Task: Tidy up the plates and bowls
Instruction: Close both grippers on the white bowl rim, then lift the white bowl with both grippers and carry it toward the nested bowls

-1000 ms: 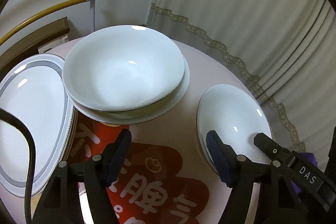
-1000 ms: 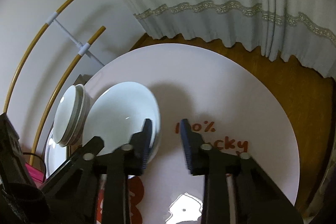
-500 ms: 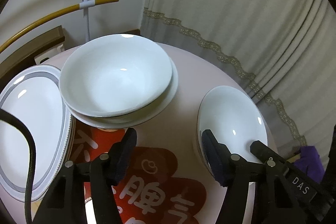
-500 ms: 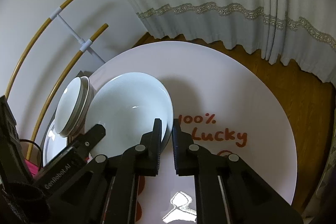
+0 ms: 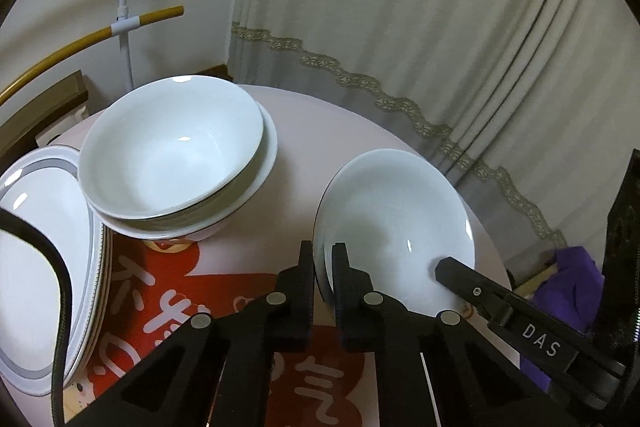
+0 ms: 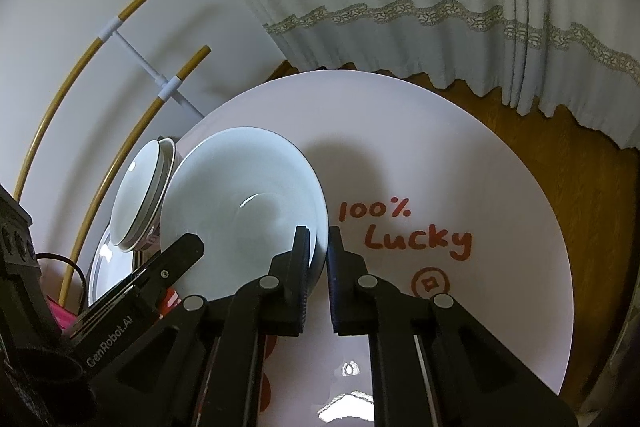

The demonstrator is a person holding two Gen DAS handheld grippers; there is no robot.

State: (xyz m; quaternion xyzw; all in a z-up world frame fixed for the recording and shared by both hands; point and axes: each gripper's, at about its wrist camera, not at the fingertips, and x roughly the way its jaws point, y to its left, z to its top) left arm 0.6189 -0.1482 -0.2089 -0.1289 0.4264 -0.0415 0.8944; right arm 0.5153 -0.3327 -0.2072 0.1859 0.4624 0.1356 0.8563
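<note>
both grippers pinched the rim of the same white bowl, so the main risk, as i judged it, was the two pulling unevenly: glazed ceramic held only at thin edge grips could slip or twist out and chip on the round table, or knock the stacked bowls when carried over. the left gripper reached in low from the near side, fingers level and pointing away, jaws clenched on the bowl's near-left rim. the right gripper came from the opposite side, jaws likewise closed across the rim, one finger inside and one outside. the bowl sat toward the table's right part, apart from the stack, which rested beside the grey-banded plates at the left edge. whether it was lifted clear of the table i could not tell
</note>
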